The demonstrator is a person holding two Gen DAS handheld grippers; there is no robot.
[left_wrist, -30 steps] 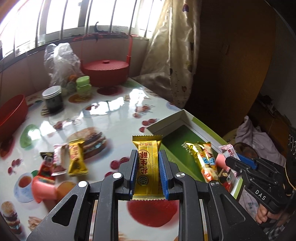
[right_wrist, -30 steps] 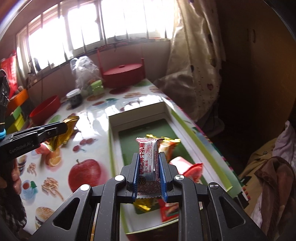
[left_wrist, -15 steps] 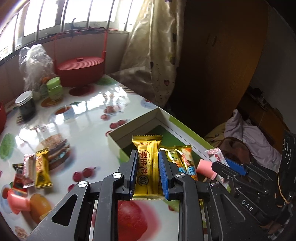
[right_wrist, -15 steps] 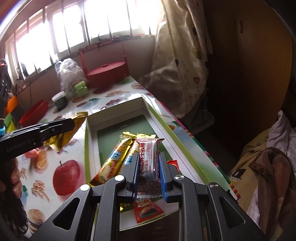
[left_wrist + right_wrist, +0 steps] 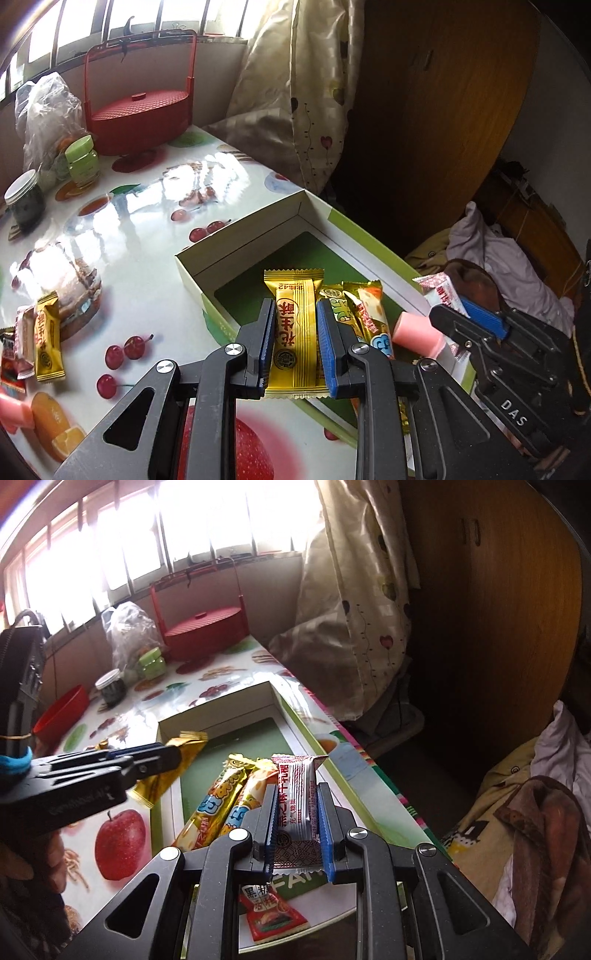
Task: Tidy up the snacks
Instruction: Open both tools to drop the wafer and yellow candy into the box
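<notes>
My left gripper (image 5: 294,328) is shut on a gold snack packet (image 5: 295,332) and holds it over the near left wall of the open green box (image 5: 255,225). In the right wrist view that same left gripper (image 5: 170,760) comes in from the left with the gold packet (image 5: 166,771) above the box's left wall (image 5: 166,786). My right gripper (image 5: 297,812) is shut on a white-and-red snack packet (image 5: 298,805) over the box's near right part. Two long yellow snack bars (image 5: 221,805) and a red packet (image 5: 269,915) lie inside the box. The right gripper (image 5: 465,317) shows at the right of the left wrist view.
Loose snack packets (image 5: 37,339) lie on the fruit-print table (image 5: 140,229) at the left. A red lidded basket (image 5: 140,118), a green jar (image 5: 81,158), a dark jar (image 5: 24,203) and a plastic bag (image 5: 44,110) stand at the far end. A red bowl (image 5: 61,716) sits left. A curtain (image 5: 295,92) hangs beyond the table.
My left gripper has carried the gold packet rightward from above the table to over the box's left wall. The right gripper has shifted slightly toward the box's near right part, still gripping its packet.
</notes>
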